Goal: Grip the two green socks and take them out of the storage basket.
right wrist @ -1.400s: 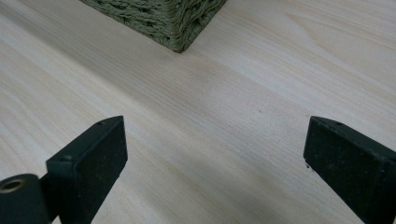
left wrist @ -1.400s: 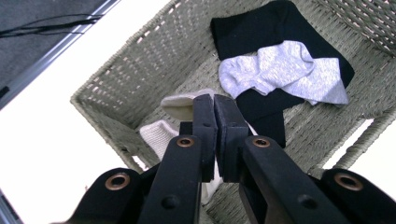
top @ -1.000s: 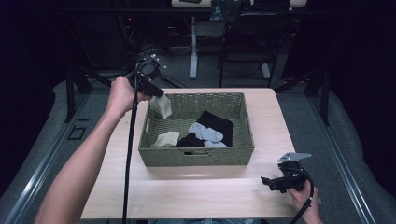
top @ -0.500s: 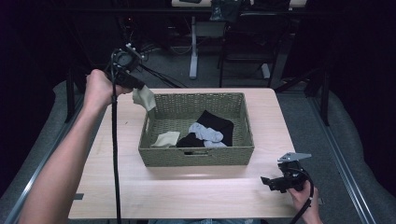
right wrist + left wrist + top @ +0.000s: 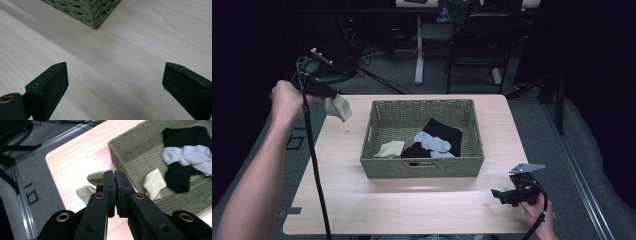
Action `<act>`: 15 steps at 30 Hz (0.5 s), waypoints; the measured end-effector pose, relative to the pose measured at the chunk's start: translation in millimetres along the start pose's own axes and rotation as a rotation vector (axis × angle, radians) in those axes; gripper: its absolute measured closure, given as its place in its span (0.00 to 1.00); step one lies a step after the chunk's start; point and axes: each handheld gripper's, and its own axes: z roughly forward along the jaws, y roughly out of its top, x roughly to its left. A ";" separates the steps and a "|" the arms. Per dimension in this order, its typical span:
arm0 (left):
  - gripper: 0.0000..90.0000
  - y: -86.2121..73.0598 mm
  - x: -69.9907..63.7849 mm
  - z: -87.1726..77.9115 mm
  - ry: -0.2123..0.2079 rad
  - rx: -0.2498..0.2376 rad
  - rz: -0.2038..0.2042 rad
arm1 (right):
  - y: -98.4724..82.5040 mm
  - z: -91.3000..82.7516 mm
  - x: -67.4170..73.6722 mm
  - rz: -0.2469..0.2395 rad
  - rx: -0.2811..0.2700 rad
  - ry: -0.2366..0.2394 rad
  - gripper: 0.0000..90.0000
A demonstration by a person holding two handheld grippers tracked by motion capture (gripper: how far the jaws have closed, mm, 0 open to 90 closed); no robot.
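1. The left gripper (image 5: 328, 94) is clenched on a beige sock (image 5: 338, 107), which hangs over the table's (image 5: 412, 210) far-left part, left of the basket (image 5: 422, 167).
2. The right gripper (image 5: 498, 194) rests released at the near right, well apart from the sock.

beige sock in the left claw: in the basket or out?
Out. The beige sock hangs from the shut left claw over the table, left of the basket.
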 end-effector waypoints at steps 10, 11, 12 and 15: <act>0.98 -32.7 27.2 23.1 0.015 0.041 -0.076 | 0.0 -0.2 0.2 0.002 -0.002 -0.004 0.07; 0.98 -35.6 28.3 26.0 0.014 0.047 -0.080 | 0.0 -0.4 0.1 -0.001 0.000 -0.006 0.07; 0.98 -38.3 29.5 28.8 0.015 0.054 -0.081 | 0.0 -0.4 0.2 0.000 0.000 -0.007 0.07; 0.98 -43.6 31.7 34.6 0.008 0.060 -0.093 | 0.1 -0.2 0.4 0.001 -0.001 -0.005 0.07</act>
